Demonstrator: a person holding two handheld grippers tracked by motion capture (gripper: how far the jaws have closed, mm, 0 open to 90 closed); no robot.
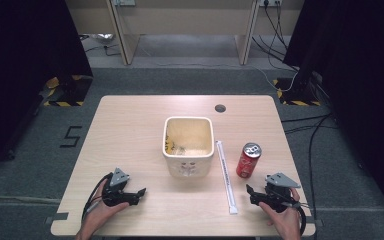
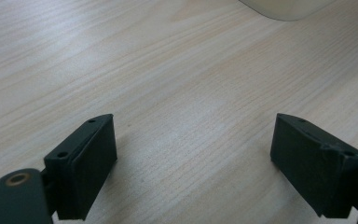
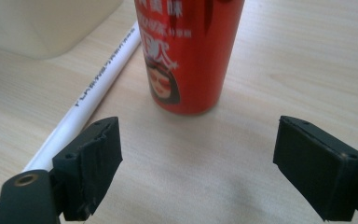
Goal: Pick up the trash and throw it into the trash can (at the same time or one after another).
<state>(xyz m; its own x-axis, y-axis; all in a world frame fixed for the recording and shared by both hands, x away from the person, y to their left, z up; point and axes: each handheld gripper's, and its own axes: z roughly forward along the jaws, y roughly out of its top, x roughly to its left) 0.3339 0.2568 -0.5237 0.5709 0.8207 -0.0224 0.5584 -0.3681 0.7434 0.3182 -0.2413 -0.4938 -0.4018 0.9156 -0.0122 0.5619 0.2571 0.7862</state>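
desk (image 1: 130, 130): light wood top with a small round hole near the far edge, and everything sits on it
red can (image 1: 248, 160): stands upright on the right half of the desk, just right of the straw and not far in front of the right gripper. in the right gripper view it's dead ahead, beyond the fingertips, with some printed characters and a little face on the side
straw (image 1: 226, 176): long white paper-wrapped stick lying flat between the tub and the can, running from near the tub's far right corner toward the near edge. apart from both, as far as i can tell
tub (image 1: 188, 145): cream square container in the middle of the desk, open top, some yellowish marks inside. what's in there i can't make out
right gripper (image 1: 258, 196): held in the person's right hand near the front right corner, resting low on the desk. its fingers (image 3: 91, 161) are spread wide with nothing between them, just bare wood. the can is past the tips, not touched
left gripper (image 1: 132, 194): in the left hand near the front left of the desk, pointing toward the middle. its fingers (image 2: 84, 161) are wide apart too, empty, only wood grain between them. a corner of the tub peeks in at the top of the left gripper view
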